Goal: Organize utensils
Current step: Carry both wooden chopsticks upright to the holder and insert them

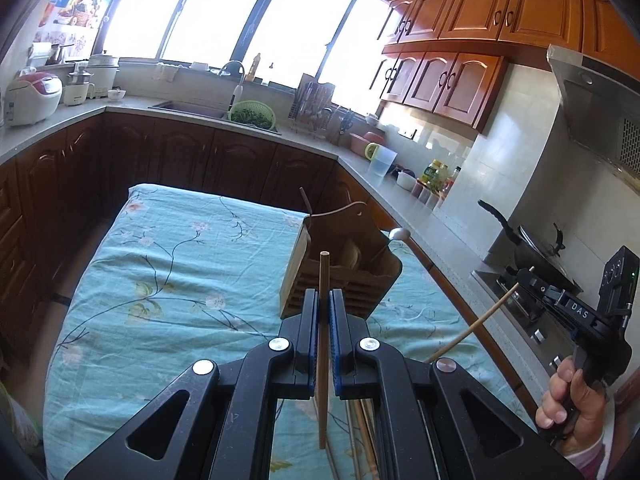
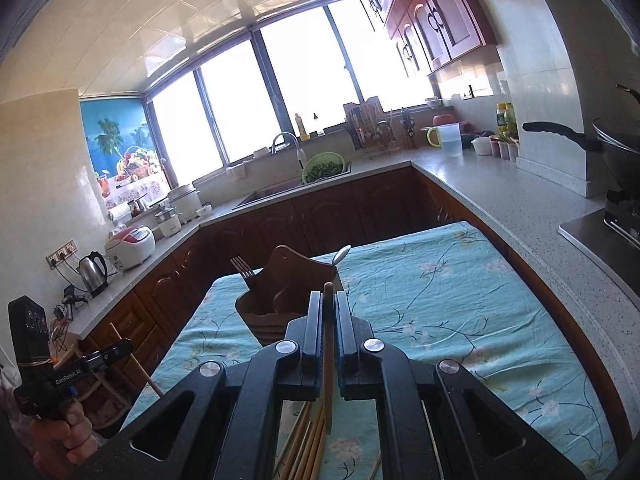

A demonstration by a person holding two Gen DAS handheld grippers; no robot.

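Left tool (image 1: pixel 324 300): pads clamped on one chopstick (image 1: pixel 323 344), long axis upright, tip above the pads. Right tool (image 2: pixel 329 304): likewise clamped on a second chopstick (image 2: pixel 328 360).

Wooden utensil holder (image 1: pixel 340 268): stands on the cloth-covered bench (image 1: pixel 168 264), directly ahead of and below both tools; the left appears slightly nearer.

Right wrist view alone shows a fork (image 2: pixel 242 267) in the holder's far compartment and loose chopsticks (image 2: pixel 308 448) beneath the tool. Left view alone shows the right tool's chopstick slanting.
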